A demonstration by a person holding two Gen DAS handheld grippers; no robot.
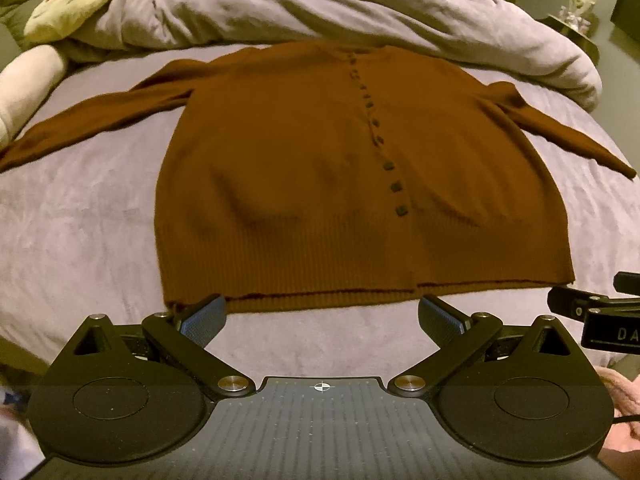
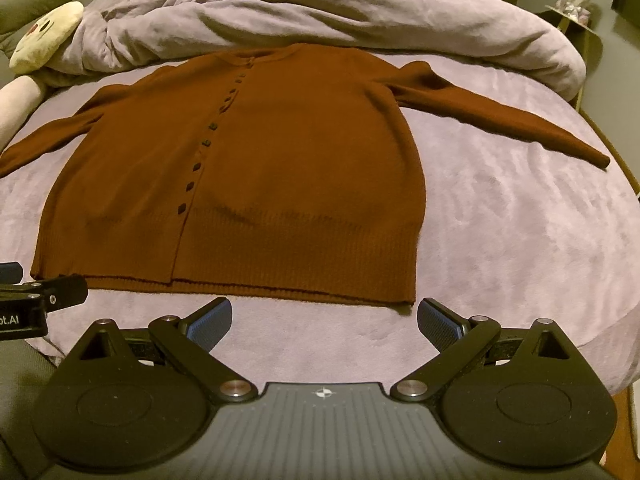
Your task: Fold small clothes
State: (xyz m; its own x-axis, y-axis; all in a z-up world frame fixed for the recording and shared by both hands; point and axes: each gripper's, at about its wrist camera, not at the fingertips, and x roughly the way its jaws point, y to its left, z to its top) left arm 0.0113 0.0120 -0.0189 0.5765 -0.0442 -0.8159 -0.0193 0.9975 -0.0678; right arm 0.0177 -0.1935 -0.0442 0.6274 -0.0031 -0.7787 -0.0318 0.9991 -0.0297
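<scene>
A brown buttoned cardigan (image 1: 320,184) lies flat, front up, on the lilac bed (image 1: 80,216), both sleeves spread out sideways. It also shows in the right wrist view (image 2: 260,168). My left gripper (image 1: 322,320) is open and empty, just short of the hem, with its left fingertip at the hem's left corner. My right gripper (image 2: 324,322) is open and empty, just short of the hem near its right corner. The right gripper's side shows at the edge of the left wrist view (image 1: 592,312), and the left gripper's side shows in the right wrist view (image 2: 36,300).
A crumpled lilac duvet (image 1: 320,4) lies across the bed behind the collar. A cream plush toy (image 1: 68,0) and a pale bolster (image 1: 28,84) lie at the far left. A side table (image 2: 576,20) with small items stands at the far right, beyond the bed edge.
</scene>
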